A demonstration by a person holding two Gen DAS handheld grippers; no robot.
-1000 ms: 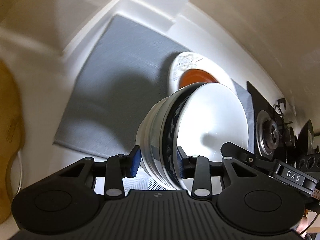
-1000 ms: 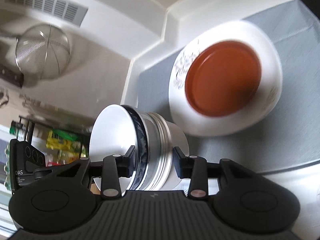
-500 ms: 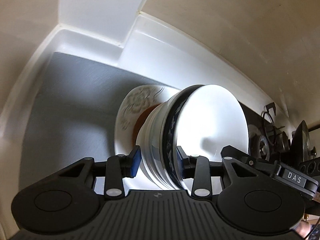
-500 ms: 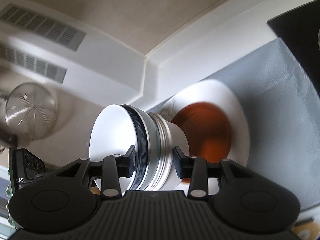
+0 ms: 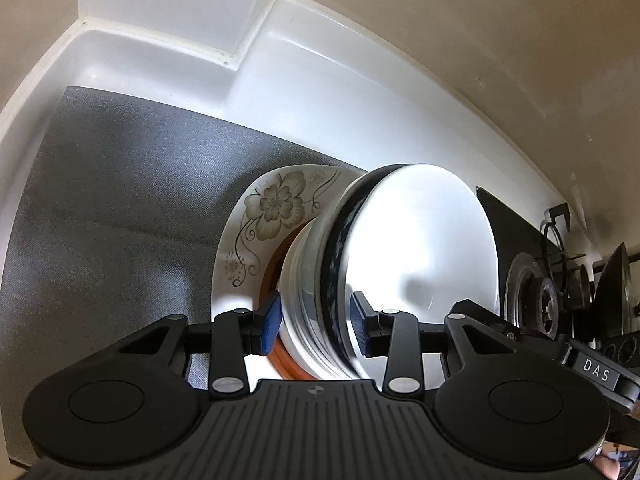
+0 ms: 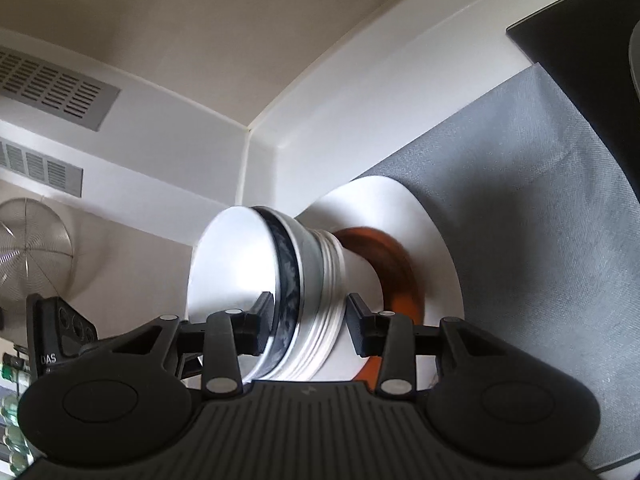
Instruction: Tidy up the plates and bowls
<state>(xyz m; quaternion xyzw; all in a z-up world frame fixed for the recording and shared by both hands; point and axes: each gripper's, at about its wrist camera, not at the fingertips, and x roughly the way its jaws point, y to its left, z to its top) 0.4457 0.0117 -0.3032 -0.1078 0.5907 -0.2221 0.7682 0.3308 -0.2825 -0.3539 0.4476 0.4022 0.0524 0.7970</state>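
Note:
A stack of nested white bowls (image 5: 400,264), the top one with a dark blue rim band, sits on a brown plate (image 5: 268,280) that lies on a white floral plate (image 5: 276,208). My left gripper (image 5: 314,324) straddles the stack's rim from one side, its jaws slightly apart from the bowls. My right gripper (image 6: 308,324) straddles the same stack (image 6: 288,276) from the opposite side, a gap showing at its right finger. In the right wrist view the brown plate (image 6: 400,264) and the white plate (image 6: 400,208) show under the stack.
The plates rest on a grey mat (image 5: 120,208) in the corner of a white counter (image 5: 280,92). A black gas hob (image 5: 544,292) lies to the right. A wire strainer (image 6: 28,256) hangs on the wall at left.
Both grippers lowered the bowl stack onto the brown plate. The jaws have opened a little off the stack's sides.

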